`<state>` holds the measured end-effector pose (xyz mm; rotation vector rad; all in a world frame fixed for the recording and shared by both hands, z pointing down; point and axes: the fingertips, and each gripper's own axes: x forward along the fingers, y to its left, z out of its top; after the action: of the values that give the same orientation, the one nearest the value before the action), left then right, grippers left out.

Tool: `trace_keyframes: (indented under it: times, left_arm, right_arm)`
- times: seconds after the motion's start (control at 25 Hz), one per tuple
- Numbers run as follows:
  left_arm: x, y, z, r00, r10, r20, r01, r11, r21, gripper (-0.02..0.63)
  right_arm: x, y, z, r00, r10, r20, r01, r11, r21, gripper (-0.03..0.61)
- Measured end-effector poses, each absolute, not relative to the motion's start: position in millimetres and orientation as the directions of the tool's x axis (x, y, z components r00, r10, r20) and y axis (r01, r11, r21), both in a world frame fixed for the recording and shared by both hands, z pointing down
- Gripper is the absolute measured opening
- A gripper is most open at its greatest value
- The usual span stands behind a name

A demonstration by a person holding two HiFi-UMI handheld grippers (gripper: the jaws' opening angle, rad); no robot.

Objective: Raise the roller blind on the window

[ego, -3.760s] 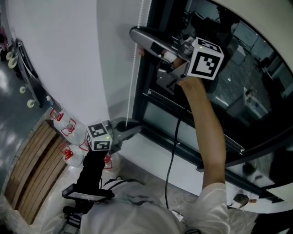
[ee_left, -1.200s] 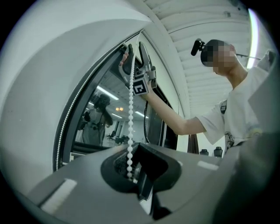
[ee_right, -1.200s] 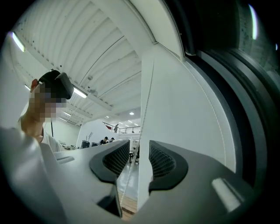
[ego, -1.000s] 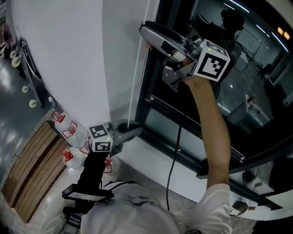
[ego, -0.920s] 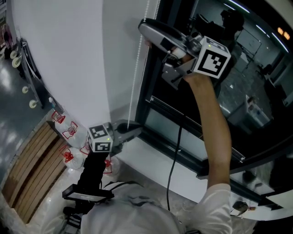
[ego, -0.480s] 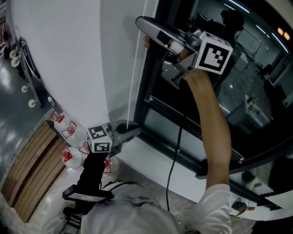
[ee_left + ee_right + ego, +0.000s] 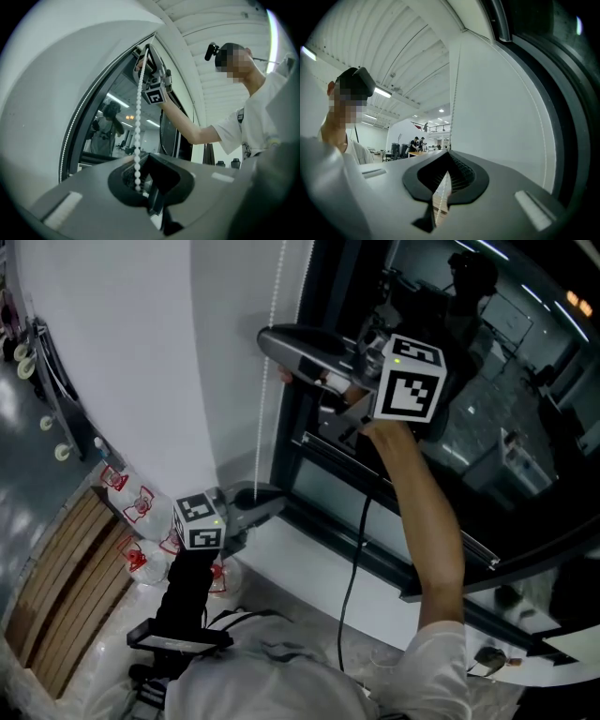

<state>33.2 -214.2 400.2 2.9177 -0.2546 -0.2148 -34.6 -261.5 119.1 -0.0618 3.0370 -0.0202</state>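
Observation:
A white bead chain (image 7: 264,399) hangs beside the white roller blind (image 7: 122,352), at the dark window frame (image 7: 309,296). My right gripper (image 7: 269,339) is held high and is shut on the chain, which runs up from its jaw tips (image 7: 449,152) along the blind's edge (image 7: 453,93). My left gripper (image 7: 272,495) sits low near the sill, shut on the same chain. In the left gripper view the chain (image 7: 139,103) rises taut from the left gripper's tips (image 7: 140,157) towards the raised right hand.
A white windowsill (image 7: 309,568) runs below the glass. Water bottles with red labels (image 7: 131,498) and wooden slats (image 7: 66,568) lie on the floor at the left. A black cable (image 7: 352,559) hangs from the right gripper. The dark glass reflects a lit room.
My right gripper has come down and a little left along the chain. The left gripper has stayed in place near the sill.

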Motion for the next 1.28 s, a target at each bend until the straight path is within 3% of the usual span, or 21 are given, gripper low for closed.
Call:
trace_keyframes:
  times: [0.56, 1.12, 1.28]
  left_arm:
    - [34.2, -215.3, 393.3, 0.976, -0.173, -0.129, -0.147, -0.971, 0.191, -0.002]
    - [37.7, -213.2, 390.4, 0.979, -0.158, -0.13, -0.132, -0.973, 0.192, -0.002]
    - [40.4, -212.0, 389.1, 0.98, -0.153, -0.13, -0.125, -0.972, 0.198, -0.002]
  right_arm:
    - [-32.1, -253.7, 184.4, -0.993, -0.064, -0.095, -0.054, 0.994, -0.1, 0.005]
    - [-34.6, -239.2, 293.4, -0.997, -0.07, 0.043, -0.078, 0.968, -0.237, 0.005]
    - [-30.2, -237.8, 302.5, -0.999, -0.047, 0.003, -0.046, 0.956, -0.288, 0.006]
